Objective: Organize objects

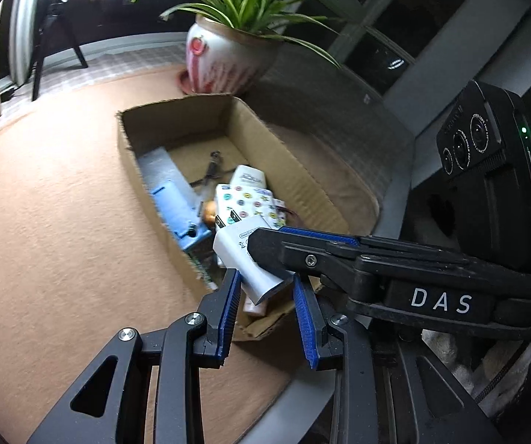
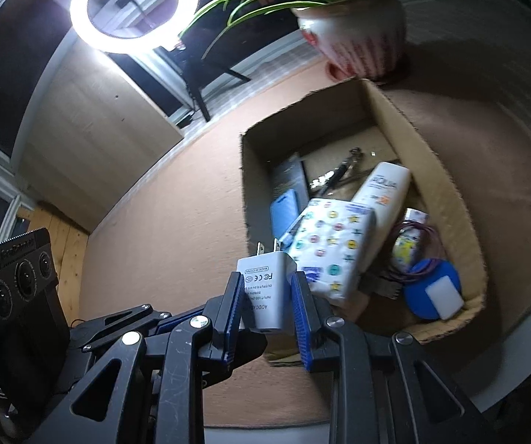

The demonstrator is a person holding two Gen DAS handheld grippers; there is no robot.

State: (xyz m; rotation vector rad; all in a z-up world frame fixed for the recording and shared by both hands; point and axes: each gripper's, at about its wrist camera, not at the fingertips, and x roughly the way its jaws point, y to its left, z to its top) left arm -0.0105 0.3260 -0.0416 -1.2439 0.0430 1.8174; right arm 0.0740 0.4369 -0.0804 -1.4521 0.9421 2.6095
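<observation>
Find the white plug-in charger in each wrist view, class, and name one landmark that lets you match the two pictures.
Left wrist view: the white charger sits low centre, tilted, prongs up-left, gripped by both claws, in front of the cardboard box.
Right wrist view: the charger sits low centre, upright, prongs up, left of the box.
Shared landmark: the potted plant beyond the box's far end.
</observation>
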